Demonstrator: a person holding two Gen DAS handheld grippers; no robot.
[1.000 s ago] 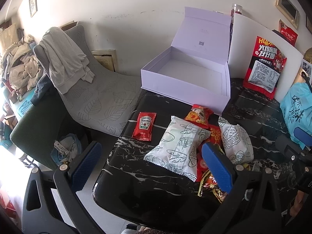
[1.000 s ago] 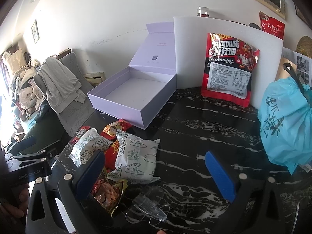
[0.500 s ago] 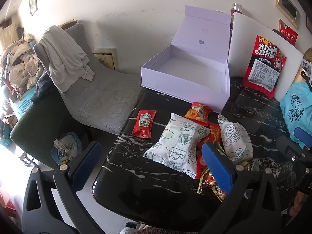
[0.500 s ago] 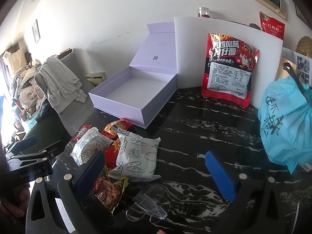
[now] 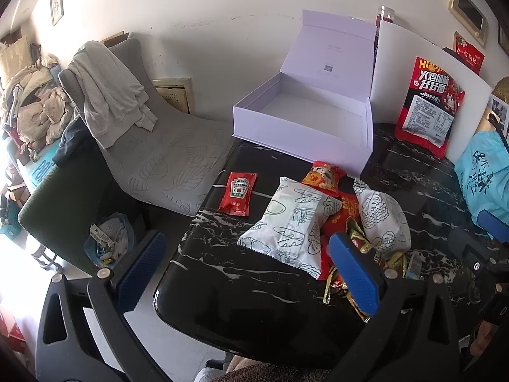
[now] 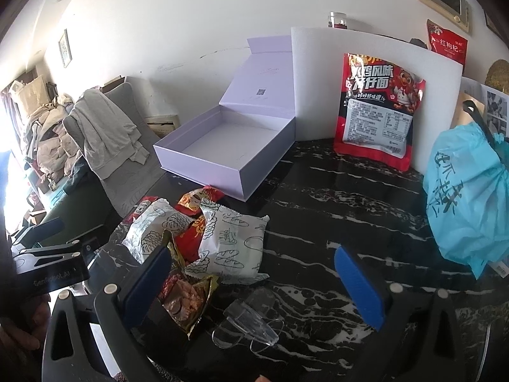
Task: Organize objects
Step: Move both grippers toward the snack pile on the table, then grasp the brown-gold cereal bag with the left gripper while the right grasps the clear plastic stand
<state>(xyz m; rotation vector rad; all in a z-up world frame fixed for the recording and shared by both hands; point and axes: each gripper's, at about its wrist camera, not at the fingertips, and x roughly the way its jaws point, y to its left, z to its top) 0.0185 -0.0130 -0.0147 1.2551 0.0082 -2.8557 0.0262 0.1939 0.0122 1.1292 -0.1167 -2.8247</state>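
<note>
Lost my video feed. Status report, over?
Left gripper and right gripper: jaws open, empty. Lavender box open, empty. Snack packets piled on table. Path unobstructed.

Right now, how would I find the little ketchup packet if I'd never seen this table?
Find the open lavender box at the back of the black marble table. In front of it, snack bags lie piled. The ketchup packet lies alone, left of the pile near the table's edge: small, flat, red, with a Heinz label.

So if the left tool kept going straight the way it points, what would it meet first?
Probably the white bread packet lying on the black marble table, roughly centred ahead of the open left tool. Depth is unclear, so the bare tabletop could come first.
</note>
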